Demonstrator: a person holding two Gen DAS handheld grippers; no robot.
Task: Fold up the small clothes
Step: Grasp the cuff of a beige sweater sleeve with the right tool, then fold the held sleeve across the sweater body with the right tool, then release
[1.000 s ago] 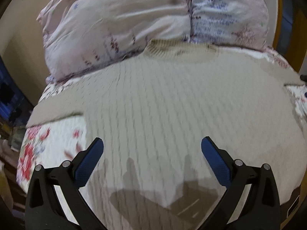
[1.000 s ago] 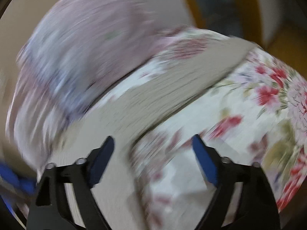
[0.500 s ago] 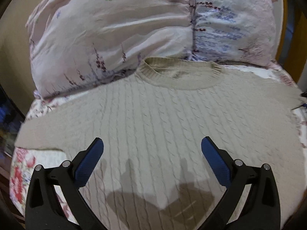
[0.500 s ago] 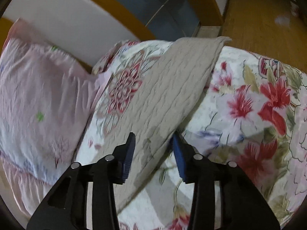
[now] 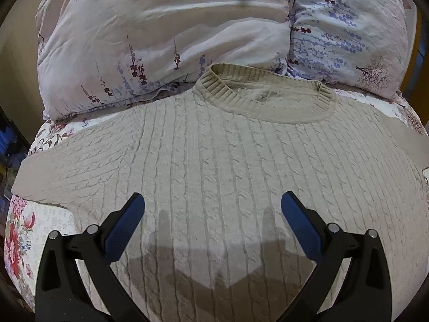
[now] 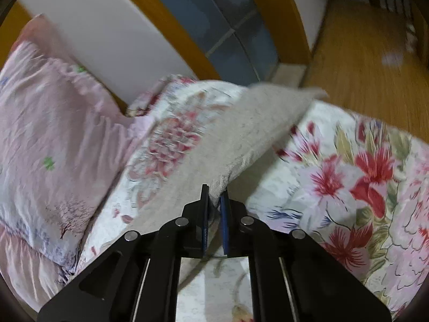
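A beige cable-knit sweater (image 5: 214,166) lies flat, front up, on a floral bedspread, its ribbed collar (image 5: 268,94) toward the pillows and both sleeves spread sideways. My left gripper (image 5: 213,204) is open and empty, hovering over the sweater's chest. In the right wrist view my right gripper (image 6: 215,196) is shut on the lower edge of the sweater's right sleeve (image 6: 241,131), which runs away toward the bed's edge and lifts a little off the bedspread.
Two pale pink flowered pillows (image 5: 174,35) lie just behind the collar; one shows in the right wrist view (image 6: 48,134). The floral bedspread (image 6: 362,174) ends at a wooden floor (image 6: 375,61). A wooden headboard (image 6: 166,26) stands behind the pillows.
My right gripper closed on the sleeve edge and began lifting it. My left gripper moved forward over the sweater toward the collar, still open.
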